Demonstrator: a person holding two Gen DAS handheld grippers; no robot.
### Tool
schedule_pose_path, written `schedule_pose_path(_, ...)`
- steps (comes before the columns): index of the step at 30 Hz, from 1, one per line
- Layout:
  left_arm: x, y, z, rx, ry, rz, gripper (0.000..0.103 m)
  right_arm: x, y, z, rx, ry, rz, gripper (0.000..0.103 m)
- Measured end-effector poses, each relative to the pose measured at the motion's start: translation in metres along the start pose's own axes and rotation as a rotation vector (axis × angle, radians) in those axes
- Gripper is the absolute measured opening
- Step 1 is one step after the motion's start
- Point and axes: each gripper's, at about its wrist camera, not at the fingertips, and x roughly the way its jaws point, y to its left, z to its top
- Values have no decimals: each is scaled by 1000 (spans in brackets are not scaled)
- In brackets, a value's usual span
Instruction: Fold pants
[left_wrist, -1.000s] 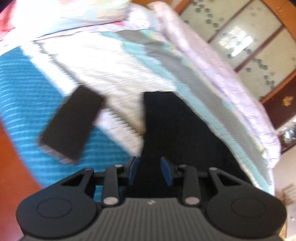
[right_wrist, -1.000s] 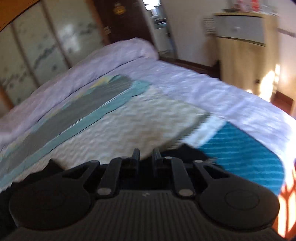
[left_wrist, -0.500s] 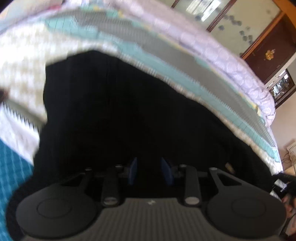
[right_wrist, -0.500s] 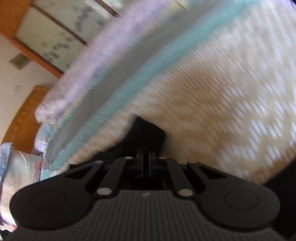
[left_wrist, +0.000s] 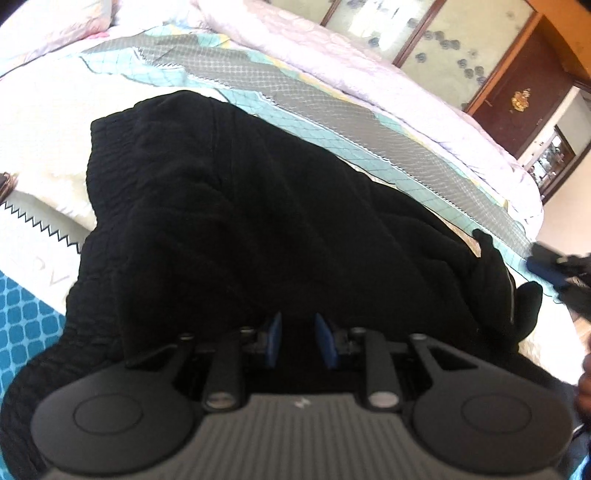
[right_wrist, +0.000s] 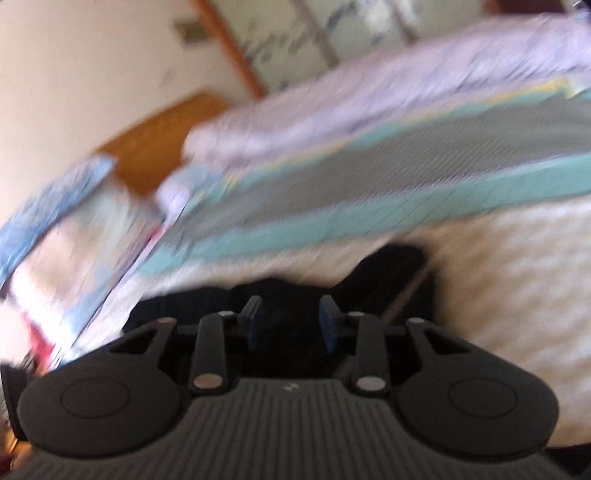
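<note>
Pants (left_wrist: 258, 206) lie on bed (left_wrist: 369, 122); left claw (left_wrist: 297, 341) parted above them

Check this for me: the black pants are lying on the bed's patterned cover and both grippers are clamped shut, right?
Not quite. The black pants do lie on the patterned cover, but neither gripper is shut: the left gripper and right gripper both show a clear gap between their blue pads, in each wrist view.

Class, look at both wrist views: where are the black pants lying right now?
The black pants lie spread on the patterned bedspread, filling the left wrist view just ahead of the left gripper, below the grey and teal band.
</note>
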Motion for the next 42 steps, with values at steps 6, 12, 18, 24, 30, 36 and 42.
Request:
schedule_pose_path(6, -4, -7, -10, 28, -46, 15, 23, 2, -70, 34, 110, -21, -239, 69)
schedule_pose_path(12, -9, -11, -8, 33, -38, 18, 23, 81, -61, 8, 146, 175, -167, 17)
schedule_pose_path(18, -16, -13, 5, 22, 0, 11, 30, 13, -44, 37, 45, -118, -359, 13)
schedule_pose_path(24, -38, -9, 23, 9, -43, -29, 34, -77, -130, 74, 97, -304, -701, 27)
schedule_pose_path(30, -48, 1, 66, 96, -106, 114, 55, -109, -217, 44, 306, -237, -1040, 55)
schedule_pose_path(36, -27, 24, 124, 136, -110, 294, 84, -98, -196, 45, 300, -209, -825, 53)
schedule_pose_path(42, 19, 28, 153, 239, -114, 348, 92, -46, -176, 92, 284, -103, -621, 53)
